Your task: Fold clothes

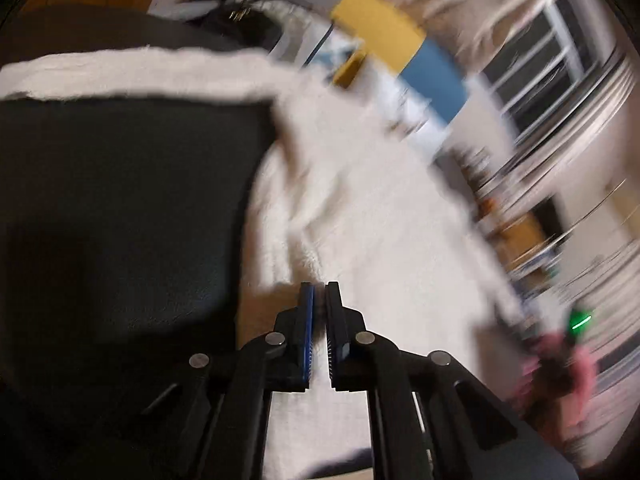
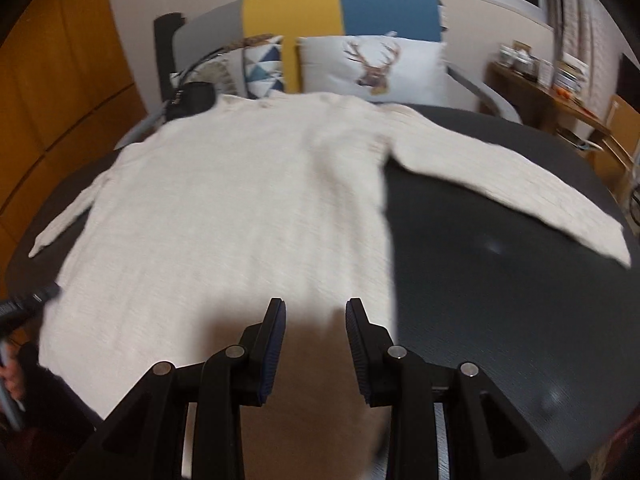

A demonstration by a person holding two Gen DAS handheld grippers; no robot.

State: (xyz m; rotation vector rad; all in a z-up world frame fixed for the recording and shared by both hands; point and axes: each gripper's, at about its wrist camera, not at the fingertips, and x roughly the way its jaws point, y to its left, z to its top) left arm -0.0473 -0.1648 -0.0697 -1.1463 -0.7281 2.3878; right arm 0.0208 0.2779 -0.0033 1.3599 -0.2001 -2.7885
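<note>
Sweater [image 2: 240, 208]: 1 cream knit, lying flat on the dark table [image 2: 500, 280], its hem nearest the right wrist camera and its collar at the far edge. Closest in that view, the right gripper [image 2: 316, 316] hangs over the hem with its 2 fingers apart and only cloth showing between them; whether the pads touch the knit cannot be told. Only this view shows the whole garment: 2 sleeves, 1 reaching to the table's left rim and 1 [image 2: 520, 196] slanting out across bare tabletop on the right, its cuff close to the rim. That bare dark stretch right of the body is the widest open surface. At the left rim a blurred dark tool with part of a hand [image 2: 12, 376] behind it enters the picture. Beyond the collar sit a black object [image 2: 192, 98] and a chair [image 2: 340, 8] in grey, yellow and blue holding 2 cushions, 1 with triangles and 1 with a deer head [image 2: 374, 66]. The left wrist view, heavily smeared, adds the left gripper [image 1: 320, 292], its fingers together at the tips above the cloth with nothing visibly pinched, 1 sleeve running along the tabletop's far side, and a window [image 1: 552, 64] farther off.
</note>
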